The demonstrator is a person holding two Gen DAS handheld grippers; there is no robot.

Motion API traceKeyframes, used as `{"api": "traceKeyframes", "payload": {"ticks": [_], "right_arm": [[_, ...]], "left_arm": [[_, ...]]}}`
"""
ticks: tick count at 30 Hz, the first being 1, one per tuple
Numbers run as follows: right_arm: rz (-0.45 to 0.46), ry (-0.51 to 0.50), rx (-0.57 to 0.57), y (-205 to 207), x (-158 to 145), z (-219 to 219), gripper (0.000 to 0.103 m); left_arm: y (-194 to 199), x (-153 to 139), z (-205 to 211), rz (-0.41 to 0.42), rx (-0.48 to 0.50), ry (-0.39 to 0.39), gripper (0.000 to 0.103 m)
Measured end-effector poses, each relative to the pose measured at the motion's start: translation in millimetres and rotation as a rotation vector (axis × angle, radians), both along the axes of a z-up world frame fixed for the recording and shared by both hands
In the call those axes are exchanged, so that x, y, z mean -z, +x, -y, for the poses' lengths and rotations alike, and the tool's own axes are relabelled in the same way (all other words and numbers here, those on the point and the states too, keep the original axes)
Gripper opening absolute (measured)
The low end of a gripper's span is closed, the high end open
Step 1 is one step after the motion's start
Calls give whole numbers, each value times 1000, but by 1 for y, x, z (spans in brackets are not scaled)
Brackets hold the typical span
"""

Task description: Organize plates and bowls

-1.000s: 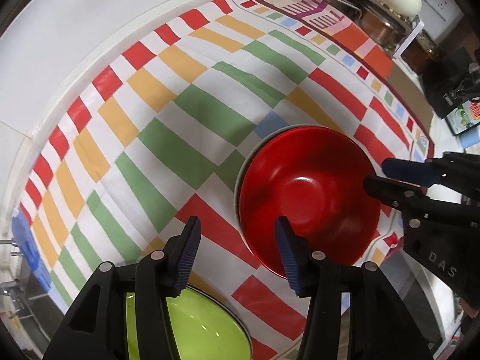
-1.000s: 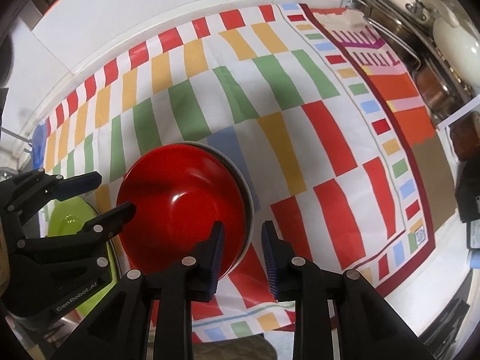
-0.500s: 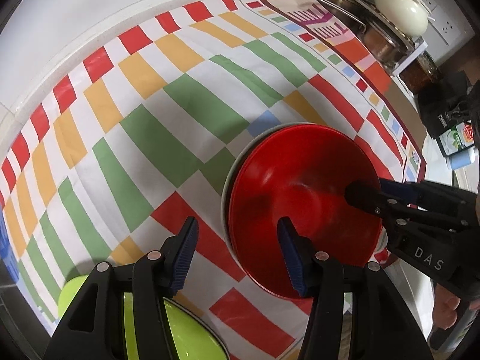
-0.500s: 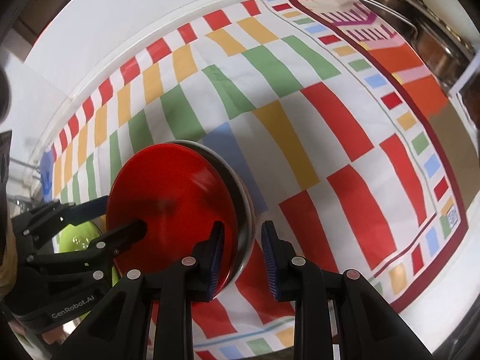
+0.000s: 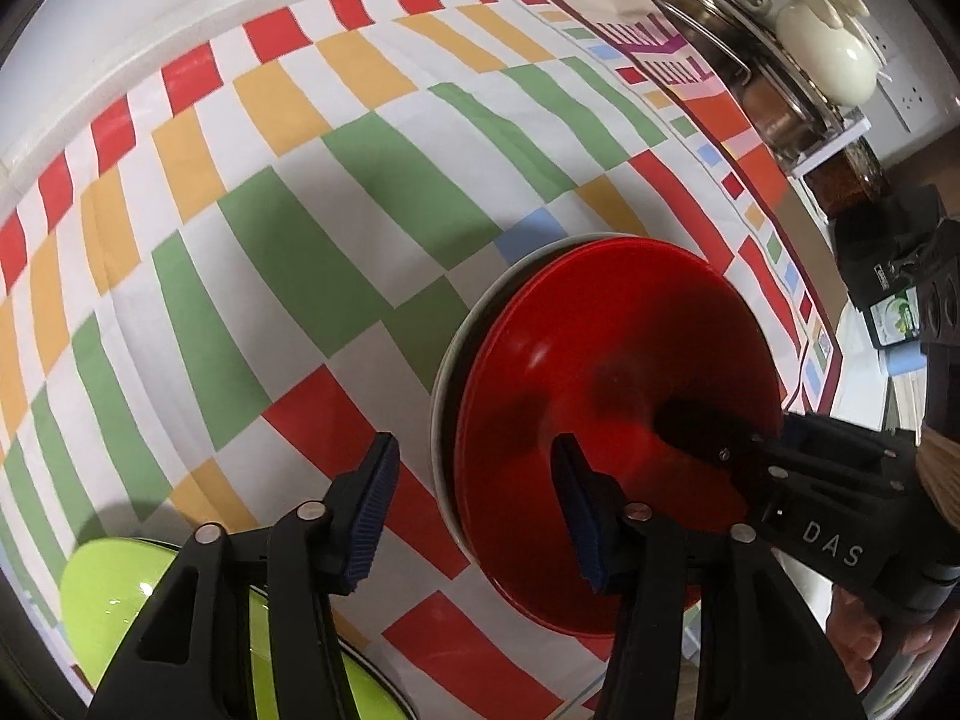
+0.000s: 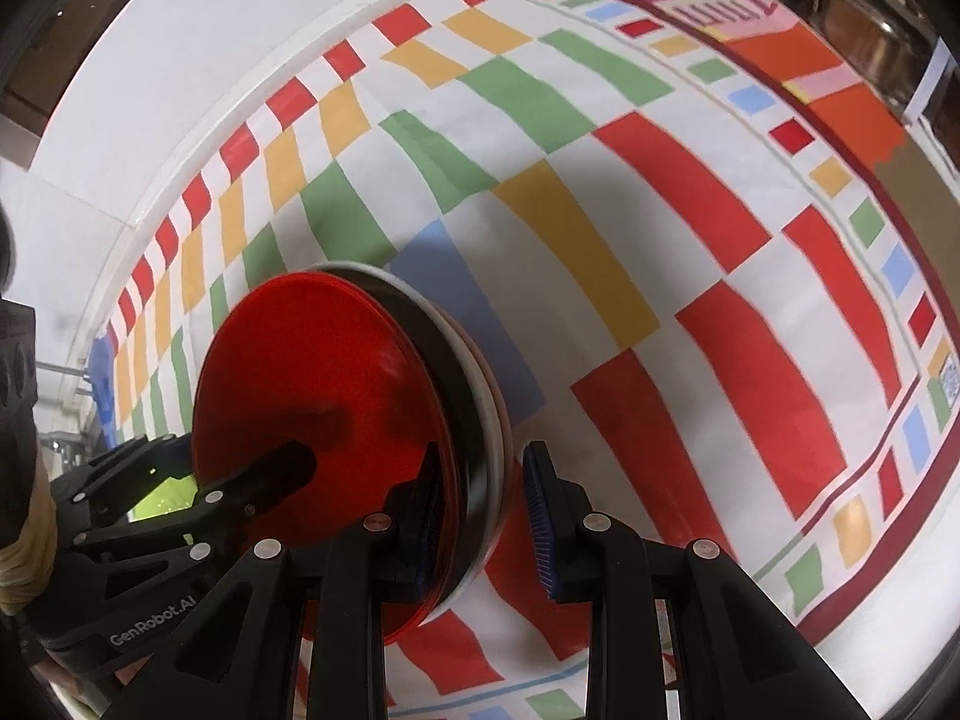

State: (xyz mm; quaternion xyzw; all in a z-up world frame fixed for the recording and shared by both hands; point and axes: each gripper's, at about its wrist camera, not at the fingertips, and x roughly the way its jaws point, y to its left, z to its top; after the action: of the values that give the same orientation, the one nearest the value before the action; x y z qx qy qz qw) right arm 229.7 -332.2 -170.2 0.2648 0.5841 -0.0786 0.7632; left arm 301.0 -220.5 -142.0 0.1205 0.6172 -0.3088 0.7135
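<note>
Glossy red round plate [image 6: 318,384] tops a stack with a white plate [image 5: 474,324], on a checked cloth [image 5: 270,228]. Right gripper [image 6: 480,516], jaws parted, straddles the stack's near rim. Left gripper [image 5: 474,516] gapes empty above a lime-green bowl [image 5: 114,600].

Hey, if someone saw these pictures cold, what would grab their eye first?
First, the glossy red round plate topping a stack of dishes at the middle of the checked red, green and orange tablecloth. The right tool straddles the stack's near edge, its fingers apart. Then the lime-green bowl in the left wrist view's lower left corner, under the open left tool.
</note>
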Motion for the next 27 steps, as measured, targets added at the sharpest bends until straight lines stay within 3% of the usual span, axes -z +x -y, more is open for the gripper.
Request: {"api": "traceKeyframes", "payload": {"ticks": [5,13,27], "right_arm": [[-6,30,17,0,6,0,27],[-5,67,31,2,13,0,33],[-13,45,36,-2,4,-7,32]], "left_arm": [[0,9,-2,-39,-26,-8,32],[-1,12,-2,-57,-60,-25,33],[-3,5,-11,-60,-104,-16,33]]}}
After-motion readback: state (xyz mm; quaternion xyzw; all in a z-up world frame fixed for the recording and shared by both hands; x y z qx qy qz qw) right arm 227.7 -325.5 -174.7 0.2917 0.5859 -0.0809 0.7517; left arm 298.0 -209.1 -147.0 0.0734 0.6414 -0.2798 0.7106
